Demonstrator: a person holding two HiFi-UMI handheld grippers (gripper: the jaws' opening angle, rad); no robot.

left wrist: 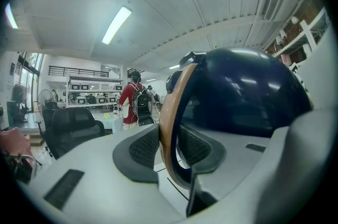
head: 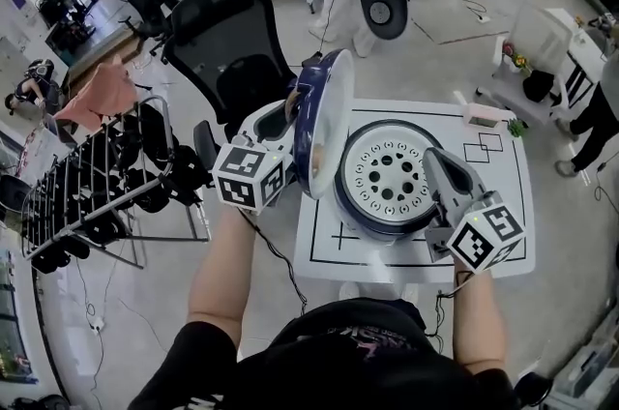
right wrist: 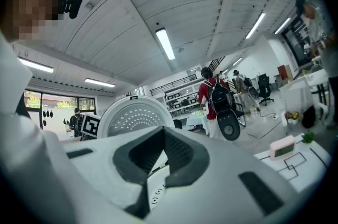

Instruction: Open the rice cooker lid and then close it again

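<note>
The rice cooker stands on a white table, and a white perforated tray shows in its open body. Its dark blue lid stands upright at the left. My left gripper is shut on the lid's rim from the left. In the left gripper view the tan rim runs between the two dark pads, and the lid's glossy blue outside fills the right. My right gripper hovers over the cooker's right side, shut and holding nothing. In the right gripper view, the right gripper faces the lid's white inside.
A small white box sits at the table's far right corner, near drawn black squares. A black office chair stands just behind the lid. A drying rack is at the left. A person in red stands farther back.
</note>
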